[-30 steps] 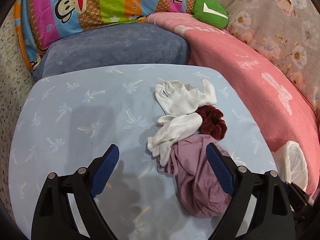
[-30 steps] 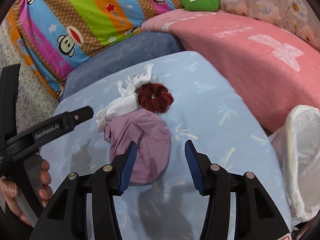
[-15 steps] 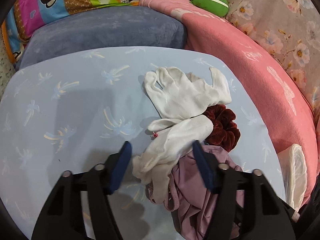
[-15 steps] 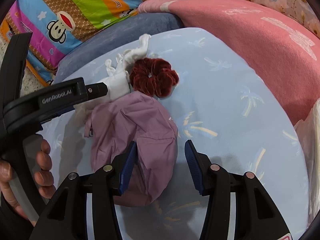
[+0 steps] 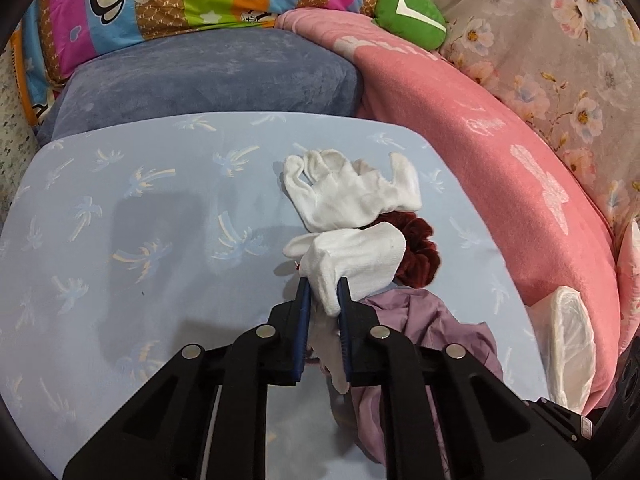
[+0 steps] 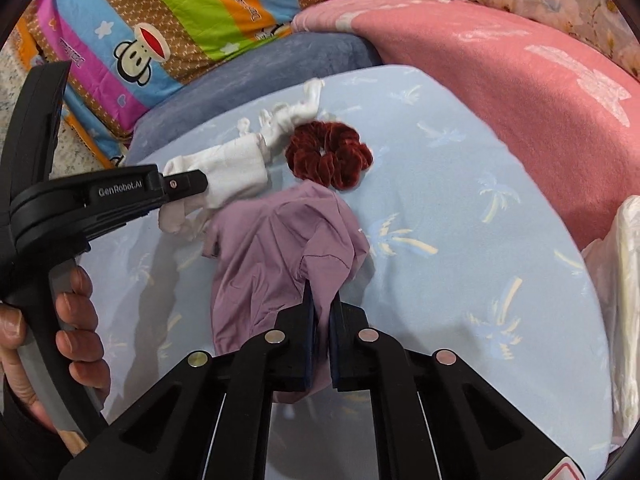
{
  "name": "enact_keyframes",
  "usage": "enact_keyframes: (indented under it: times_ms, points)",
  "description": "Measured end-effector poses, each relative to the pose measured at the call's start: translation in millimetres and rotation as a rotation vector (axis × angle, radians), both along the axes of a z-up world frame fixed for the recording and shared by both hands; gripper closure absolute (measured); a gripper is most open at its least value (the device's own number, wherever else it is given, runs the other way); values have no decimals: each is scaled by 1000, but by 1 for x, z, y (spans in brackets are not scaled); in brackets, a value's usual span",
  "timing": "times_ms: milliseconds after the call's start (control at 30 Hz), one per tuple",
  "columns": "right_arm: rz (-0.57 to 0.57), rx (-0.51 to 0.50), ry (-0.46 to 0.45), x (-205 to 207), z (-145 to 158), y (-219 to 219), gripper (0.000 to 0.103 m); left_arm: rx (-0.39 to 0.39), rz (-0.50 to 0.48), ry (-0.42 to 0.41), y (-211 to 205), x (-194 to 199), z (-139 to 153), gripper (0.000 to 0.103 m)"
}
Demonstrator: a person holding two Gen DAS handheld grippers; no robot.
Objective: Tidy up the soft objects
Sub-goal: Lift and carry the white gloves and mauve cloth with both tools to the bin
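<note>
White gloves (image 5: 352,196) lying beside dark red scrunchie (image 6: 329,155). Mauve cloth (image 6: 280,248) showing plain. Sheet (image 5: 120,208) showing pale blue with palm print. Blanket (image 5: 500,168) showing pink, white motifs. Pillow (image 5: 208,76) showing grey-blue. Quilt (image 6: 168,12) showing bright stripes, monkey faces. Green cushion (image 5: 410,16) bearing white tick.

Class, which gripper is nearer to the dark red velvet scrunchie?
Left. The left gripper, clamping the white cotton glove, sits just short of the scrunchie. The right gripper grips the mauve cloth, farther back.
</note>
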State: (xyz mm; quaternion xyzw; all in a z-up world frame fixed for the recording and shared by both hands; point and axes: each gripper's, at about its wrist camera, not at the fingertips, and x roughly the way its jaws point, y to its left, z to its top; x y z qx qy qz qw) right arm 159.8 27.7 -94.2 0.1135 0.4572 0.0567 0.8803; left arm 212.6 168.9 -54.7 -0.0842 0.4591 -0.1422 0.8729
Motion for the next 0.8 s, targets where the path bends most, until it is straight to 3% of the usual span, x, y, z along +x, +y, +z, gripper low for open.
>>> enact_keyframes:
  times_ms: [433,800]
  points:
    - [-80,13,-163,-44,76,-30,96,-7,-64,-94,-35,-50,52,90]
    - [-197,10,-306,-93,136,-93,96,3,-167,-168,-87,-87,83,90]
